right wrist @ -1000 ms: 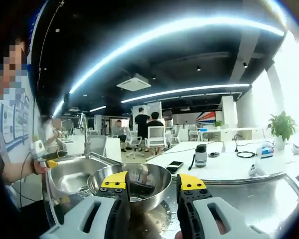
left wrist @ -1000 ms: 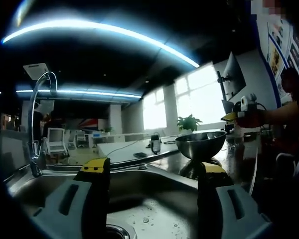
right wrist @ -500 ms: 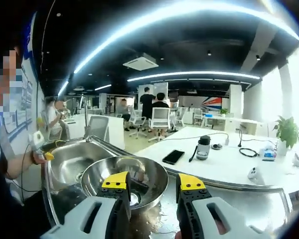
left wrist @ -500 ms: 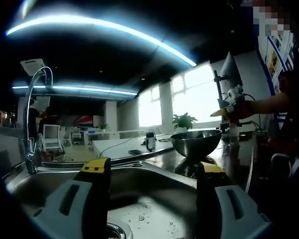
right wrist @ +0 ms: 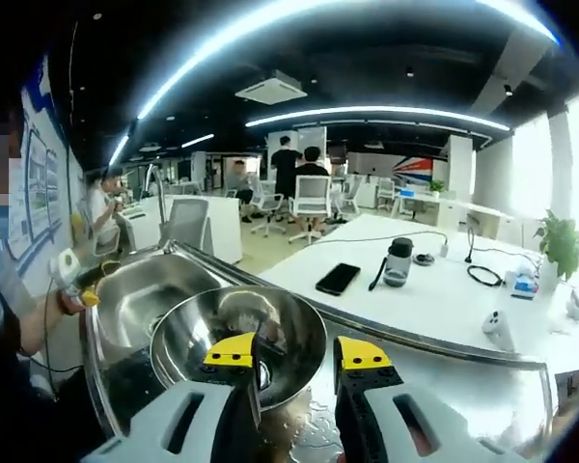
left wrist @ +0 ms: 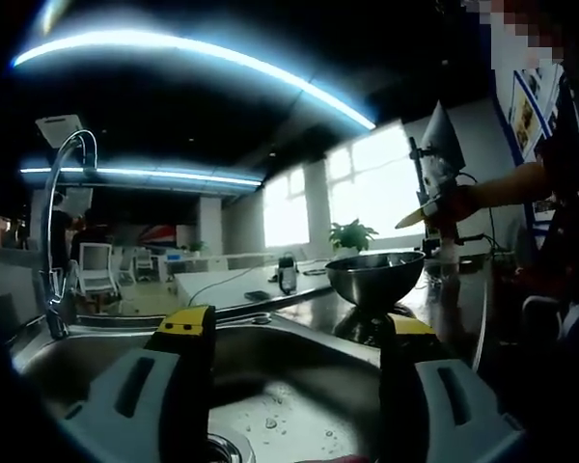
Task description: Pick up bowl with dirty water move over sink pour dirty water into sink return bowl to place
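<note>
At the bowl [right wrist: 236,333], right gripper [right wrist: 294,353] nearer.

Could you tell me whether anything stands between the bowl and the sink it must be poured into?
Nothing visible does. The bowl sits on the wet steel counter right beside the sink, with only the sink's rim between them. The right gripper is at the bowl's near rim.

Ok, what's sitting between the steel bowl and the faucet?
The sink basin. In the right gripper view it lies between the bowl and the faucet, with the left gripper held beside it.
</note>
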Available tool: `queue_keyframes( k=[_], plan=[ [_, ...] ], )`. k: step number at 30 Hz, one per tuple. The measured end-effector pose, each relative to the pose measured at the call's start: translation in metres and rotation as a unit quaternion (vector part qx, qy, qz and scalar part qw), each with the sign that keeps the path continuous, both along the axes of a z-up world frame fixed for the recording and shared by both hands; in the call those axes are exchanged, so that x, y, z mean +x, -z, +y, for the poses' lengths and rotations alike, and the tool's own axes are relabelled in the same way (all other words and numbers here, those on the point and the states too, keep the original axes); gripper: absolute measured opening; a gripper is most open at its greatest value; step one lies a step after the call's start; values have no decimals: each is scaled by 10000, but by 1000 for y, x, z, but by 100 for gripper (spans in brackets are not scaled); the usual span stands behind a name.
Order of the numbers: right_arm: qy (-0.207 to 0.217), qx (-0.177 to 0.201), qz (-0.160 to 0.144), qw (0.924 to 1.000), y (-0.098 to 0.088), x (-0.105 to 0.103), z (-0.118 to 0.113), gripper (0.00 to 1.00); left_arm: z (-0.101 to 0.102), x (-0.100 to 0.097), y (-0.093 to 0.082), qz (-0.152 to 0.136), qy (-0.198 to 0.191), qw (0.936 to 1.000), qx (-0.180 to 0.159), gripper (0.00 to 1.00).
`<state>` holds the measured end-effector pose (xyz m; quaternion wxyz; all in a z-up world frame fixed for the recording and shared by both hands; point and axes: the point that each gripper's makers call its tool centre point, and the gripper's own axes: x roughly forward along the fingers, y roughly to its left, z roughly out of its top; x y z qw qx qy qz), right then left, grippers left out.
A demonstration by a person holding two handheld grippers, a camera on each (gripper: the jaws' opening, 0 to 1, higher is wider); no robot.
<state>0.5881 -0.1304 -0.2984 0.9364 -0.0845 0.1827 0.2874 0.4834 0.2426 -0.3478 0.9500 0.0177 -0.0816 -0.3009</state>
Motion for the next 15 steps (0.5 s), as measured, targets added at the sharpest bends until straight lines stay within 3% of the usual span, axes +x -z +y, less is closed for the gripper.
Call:
queue_keyframes(
  k=[7,11,15],
  plan=[
    [-45,-617,380,9974,15,13,-1,27,-1,-2,0,-40,42,10000,37,63],
    [120,-345,575,9977,12,19,4,27,-1,-2,-1,-63,37,10000,48,62],
    [237,-476,769,9956,19,26,2,27,0,-1,-1,-71,12,10000,21,62]
  ],
)
